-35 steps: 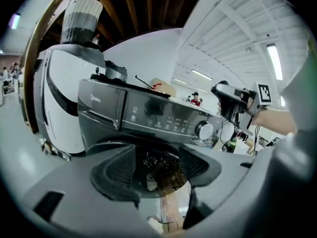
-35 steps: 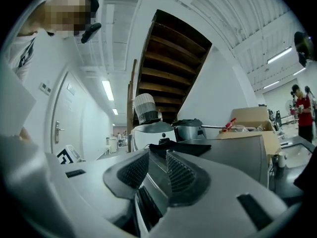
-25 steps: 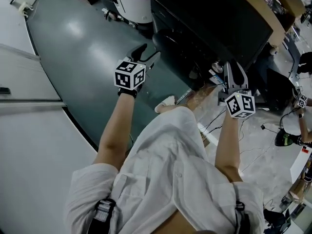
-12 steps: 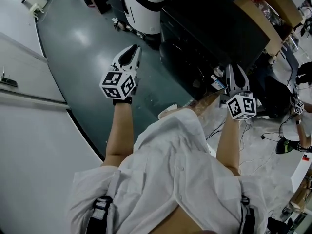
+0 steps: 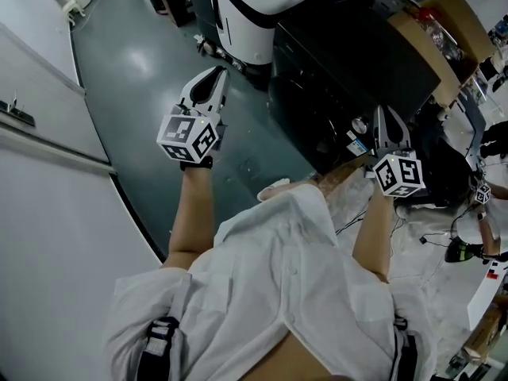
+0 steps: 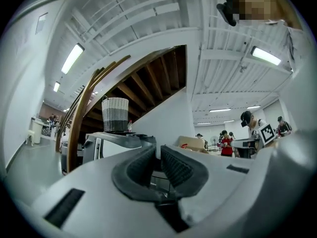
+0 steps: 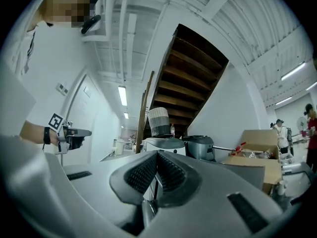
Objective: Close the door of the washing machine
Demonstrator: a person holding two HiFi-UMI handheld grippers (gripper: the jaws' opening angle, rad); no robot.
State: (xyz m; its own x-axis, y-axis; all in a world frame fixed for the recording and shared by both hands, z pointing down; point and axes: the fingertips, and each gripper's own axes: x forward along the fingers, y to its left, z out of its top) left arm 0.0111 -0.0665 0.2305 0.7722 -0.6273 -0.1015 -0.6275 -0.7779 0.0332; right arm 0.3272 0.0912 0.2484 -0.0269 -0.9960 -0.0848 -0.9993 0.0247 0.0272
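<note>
The washing machine (image 5: 349, 62) is a dark box ahead of me; its front (image 5: 305, 113) faces the green floor, and I cannot make out the door's edge. My left gripper (image 5: 216, 73) hangs over the floor to the left of that front, clear of it. Its jaws (image 6: 158, 150) have just been closing and stand shut with nothing between them. My right gripper (image 5: 382, 112) is by the machine's right corner, pointing level. Its jaws (image 7: 157, 155) have also just closed and are empty.
A white appliance (image 5: 254, 14) stands beyond the dark machine, with a woven basket (image 7: 159, 121) on top. An open cardboard box (image 5: 432, 46) sits at the right. Cables (image 5: 413, 228) lie on the pale floor at the right. A white wall panel (image 5: 48, 173) runs along the left.
The left gripper has drawn back from the dark machine's front, moved left and up, and shut its jaws. The right gripper has lifted a little beside the machine's corner.
</note>
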